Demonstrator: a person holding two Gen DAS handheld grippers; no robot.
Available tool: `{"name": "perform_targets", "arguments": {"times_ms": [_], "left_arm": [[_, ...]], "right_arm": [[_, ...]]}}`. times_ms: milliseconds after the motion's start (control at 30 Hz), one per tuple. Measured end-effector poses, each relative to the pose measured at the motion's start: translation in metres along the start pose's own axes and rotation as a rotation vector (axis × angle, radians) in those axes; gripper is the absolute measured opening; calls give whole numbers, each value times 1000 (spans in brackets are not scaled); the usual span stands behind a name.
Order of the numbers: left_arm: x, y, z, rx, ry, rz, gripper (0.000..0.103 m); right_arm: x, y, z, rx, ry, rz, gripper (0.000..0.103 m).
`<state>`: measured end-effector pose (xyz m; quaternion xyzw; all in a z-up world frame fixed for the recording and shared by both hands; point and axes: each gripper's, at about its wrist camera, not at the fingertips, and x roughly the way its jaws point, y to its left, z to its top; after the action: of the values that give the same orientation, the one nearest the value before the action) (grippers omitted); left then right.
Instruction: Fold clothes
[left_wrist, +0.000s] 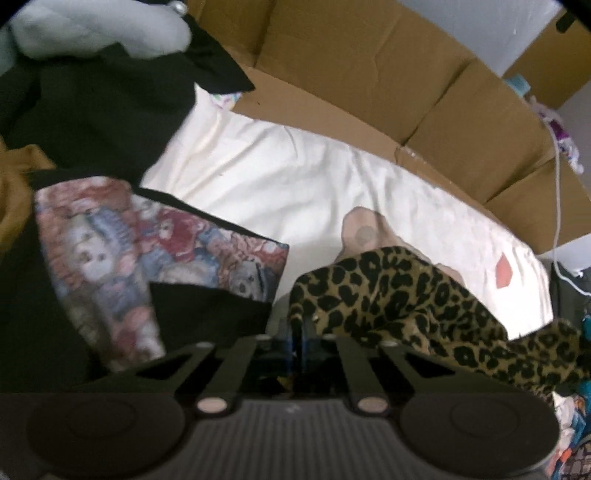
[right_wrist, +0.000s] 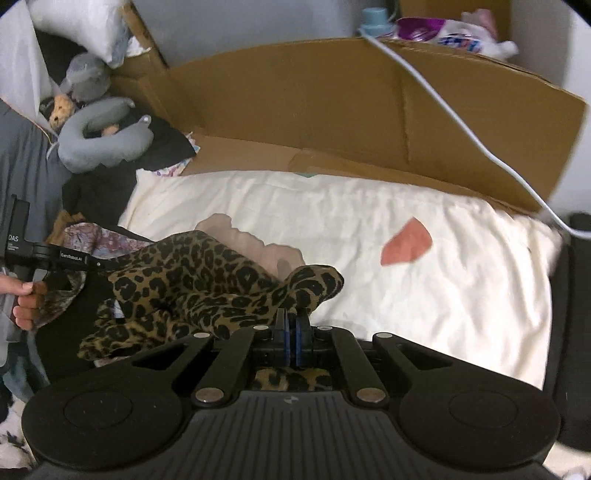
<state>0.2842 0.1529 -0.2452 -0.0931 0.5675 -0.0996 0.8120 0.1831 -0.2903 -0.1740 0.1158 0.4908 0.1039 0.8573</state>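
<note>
Leopard-print garment (right_wrist: 192, 280), apparently lifted, bunched over cream sheet (right_wrist: 406, 295).

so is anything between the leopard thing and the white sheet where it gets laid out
Mostly clear. Both grippers already pinch the leopard-print garment. On the cream sheet lie only a beige cloth and a red patch.

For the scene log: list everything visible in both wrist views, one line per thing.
leopard-print garment: 1, tan and black, held up between both grippers over the sheet
sheet: 1, cream, spread in front of the box
red patch: 1, on the sheet, right
cardboard box: 1, brown, flattened behind the sheet
teddy-bear print cloth: 1, multicolour, left
black clothes: dark pile, far left
plush toy: 1, grey, back left
cable: 1, white, across the box
left gripper: shut on the garment
right gripper: shut on the garment
hand: 1, grips the left gripper's handle
</note>
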Motion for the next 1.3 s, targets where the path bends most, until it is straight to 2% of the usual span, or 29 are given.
{"name": "perform_targets", "arguments": {"times_ms": [100,200,400,600,700,1067,1300], "left_arm": [[-23,4,-8,-2,-27,14,4],[-49,12,-16,-15,-42,24,4],[-98,26,-35,14,-32,42,4],[-140,40,-67,-21,-56,91,3],[-157,48,-83,-44,-18,99,3],[-210,65,-142,-98,-13,135,3],[-235,75,-175,-140,18,184,4]], "right_arm": [[-22,7,-21,31,-20,4,1],[-41,12,-46,69,-30,-28,0],[-72,22,-97,156,-47,-52,0],[-94,33,-140,199,-35,-88,0],[-106,39,-157,213,-27,-100,0],[-130,49,-222,236,23,-126,0],[-126,42,-247,274,96,-161,2]]}}
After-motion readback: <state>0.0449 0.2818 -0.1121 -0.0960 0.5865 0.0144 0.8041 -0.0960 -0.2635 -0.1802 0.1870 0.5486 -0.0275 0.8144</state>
